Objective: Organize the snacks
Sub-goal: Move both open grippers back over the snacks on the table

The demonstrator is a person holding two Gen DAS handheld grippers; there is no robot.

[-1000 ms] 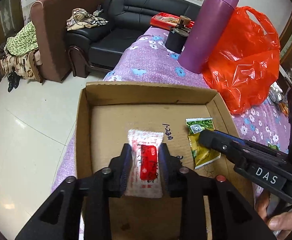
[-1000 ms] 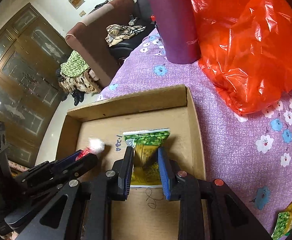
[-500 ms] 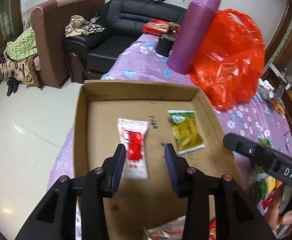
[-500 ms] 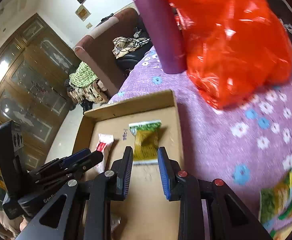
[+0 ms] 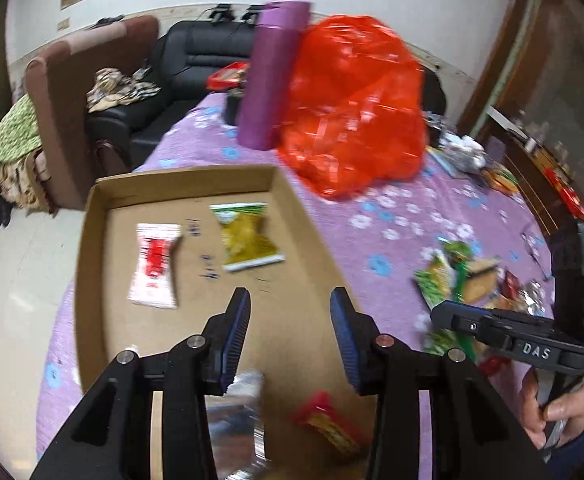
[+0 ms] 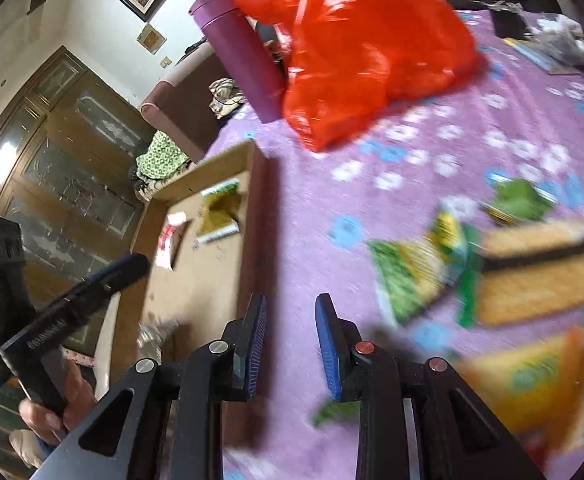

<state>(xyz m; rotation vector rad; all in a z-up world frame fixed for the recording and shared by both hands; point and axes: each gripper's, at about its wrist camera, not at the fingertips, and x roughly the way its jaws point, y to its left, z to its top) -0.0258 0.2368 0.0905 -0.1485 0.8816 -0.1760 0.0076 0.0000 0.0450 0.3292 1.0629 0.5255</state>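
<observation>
Cardboard box [image 5: 91, 264] sits on purple flowered cloth [image 5: 372, 216], w/ white-red snack pack [image 5: 155, 265] and green-yellow pack [image 5: 247, 237] lying flat side by side on its floor, apart; a red-yellow pack [image 5: 326, 426] lies at box's near end, blurred. Loose snack pile [image 6: 492, 272] on cloth right of box, well apart from it. Purple flask [image 5: 271, 76] and red plastic bag [image 5: 356, 104] stand beyond box, touching. Left gripper [image 5: 289, 336] hangs over box, tilted down, jaws opening, nothing between them. Right gripper [image 6: 289, 344] over cloth just beside box's right wall, near pile; jaws stand narrowly apart, empty, prob. not touching anything. Hand [image 5: 564, 408] grips its handle. Black sofa [image 5: 195, 64], brown armchair [image 5: 63, 112], wooden cabinet [image 6: 63, 152] behind.
</observation>
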